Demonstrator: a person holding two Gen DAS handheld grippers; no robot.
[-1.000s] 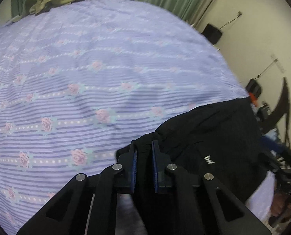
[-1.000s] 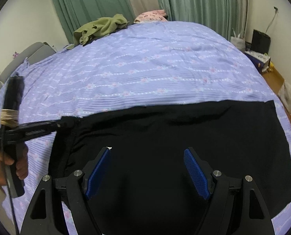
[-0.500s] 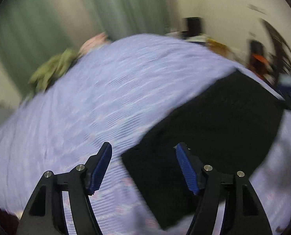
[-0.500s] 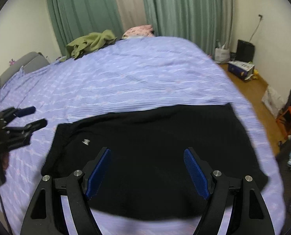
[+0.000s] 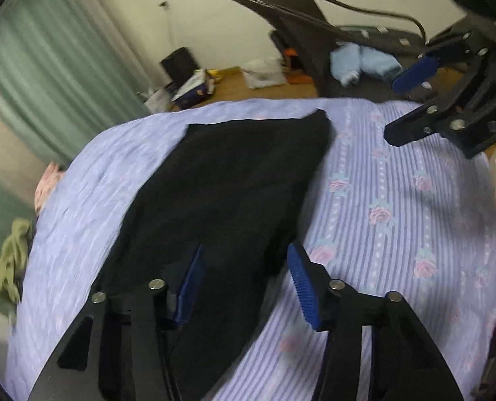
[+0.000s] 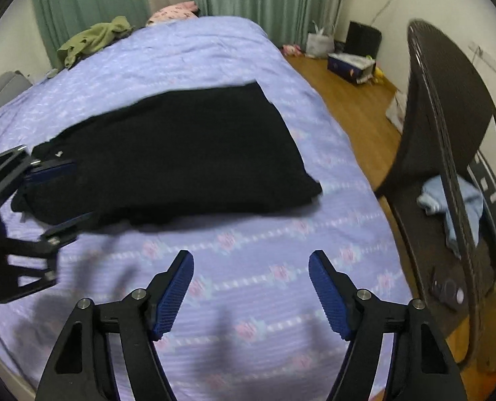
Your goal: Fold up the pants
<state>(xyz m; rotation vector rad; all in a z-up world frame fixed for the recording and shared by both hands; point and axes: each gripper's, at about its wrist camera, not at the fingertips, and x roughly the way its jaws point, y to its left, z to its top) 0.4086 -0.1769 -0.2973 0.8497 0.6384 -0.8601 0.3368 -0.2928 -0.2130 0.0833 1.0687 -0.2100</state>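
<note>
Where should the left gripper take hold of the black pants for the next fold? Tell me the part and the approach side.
Probably the near end of the black pants, under the open left gripper. Come from that short edge: the pants lie flat and long on the bedspread, running away from it.

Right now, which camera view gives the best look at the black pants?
The right wrist view: the black pants lie whole and folded on the purple bedspread, every edge visible, nothing covering them. In the left wrist view the same pants are blurred, and the open left claw hides their near end.
</note>
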